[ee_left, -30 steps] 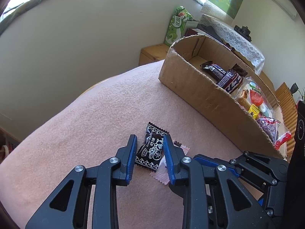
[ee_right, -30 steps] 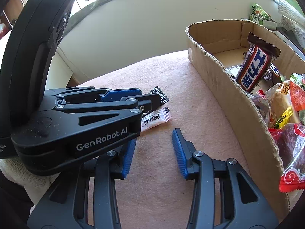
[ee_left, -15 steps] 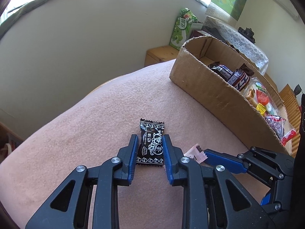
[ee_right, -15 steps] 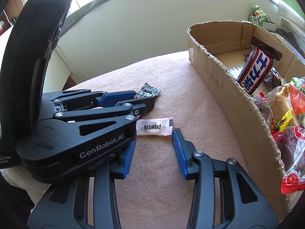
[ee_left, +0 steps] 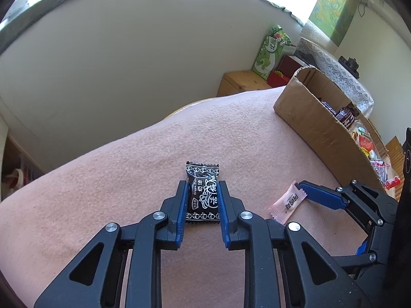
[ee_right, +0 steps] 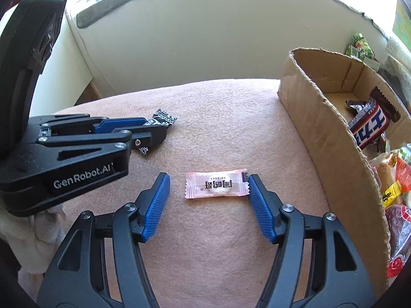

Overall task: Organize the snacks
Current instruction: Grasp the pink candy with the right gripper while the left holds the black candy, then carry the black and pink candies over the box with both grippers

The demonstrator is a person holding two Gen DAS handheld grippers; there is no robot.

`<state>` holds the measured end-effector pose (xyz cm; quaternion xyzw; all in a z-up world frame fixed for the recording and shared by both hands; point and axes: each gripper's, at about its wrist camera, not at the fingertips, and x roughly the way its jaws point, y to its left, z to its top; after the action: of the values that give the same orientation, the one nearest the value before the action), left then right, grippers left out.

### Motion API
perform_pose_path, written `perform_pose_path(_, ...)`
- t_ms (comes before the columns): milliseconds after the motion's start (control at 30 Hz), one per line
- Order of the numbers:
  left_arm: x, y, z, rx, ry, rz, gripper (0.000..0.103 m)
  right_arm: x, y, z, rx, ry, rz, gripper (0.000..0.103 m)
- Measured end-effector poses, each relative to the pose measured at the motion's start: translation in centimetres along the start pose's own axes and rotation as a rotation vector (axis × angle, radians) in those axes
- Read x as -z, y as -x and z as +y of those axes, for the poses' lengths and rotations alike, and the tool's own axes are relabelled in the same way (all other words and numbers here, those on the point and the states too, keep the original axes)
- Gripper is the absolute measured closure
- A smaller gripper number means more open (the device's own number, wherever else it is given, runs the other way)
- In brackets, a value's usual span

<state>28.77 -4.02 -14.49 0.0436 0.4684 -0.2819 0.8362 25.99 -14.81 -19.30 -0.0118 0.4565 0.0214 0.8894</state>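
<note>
Pink cloth covered the table where I worked both grippers. A second earlier my left gripper had straddled the black candy loosely, with the pink candy tucked just beside it; by now its jaws had been closing, and the blue pads sat against the black wrapper's two long edges. I had drawn the two sweets apart, so the pink one lay alone on the cloth between the fingers of my right gripper, whose jaws had just been opening wide; the right pad met the wrapper's end, the left stood clear. Cardboard box stood to the right, with other snacks inside.
</note>
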Motion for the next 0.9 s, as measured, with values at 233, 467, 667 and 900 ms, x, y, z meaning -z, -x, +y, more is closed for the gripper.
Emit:
perform_pose_path(233,0.8,0.6,0.2,-0.011,0.018,-0.015,0.082,0.4,0.4,1.1,0.026,0.088,0.003,0.068)
perform_pose_path(467,1.5,1.8,0.1,-0.011,0.055,-0.043,0.083,1.0,1.7,0.6,-0.010,0.073,-0.016,0.072)
perform_pose_path(667,1.6,3.9,-1.3,-0.024,0.055,-0.091,0.083,1.7,4.1,-0.4,-0.033,0.062,-0.058,0.072)
perform_pose_path(900,1.0,6.4,-4.1,-0.027,0.045,-0.154,0.083,2.3,8.2,-2.4,-0.053,0.056,-0.117,0.072)
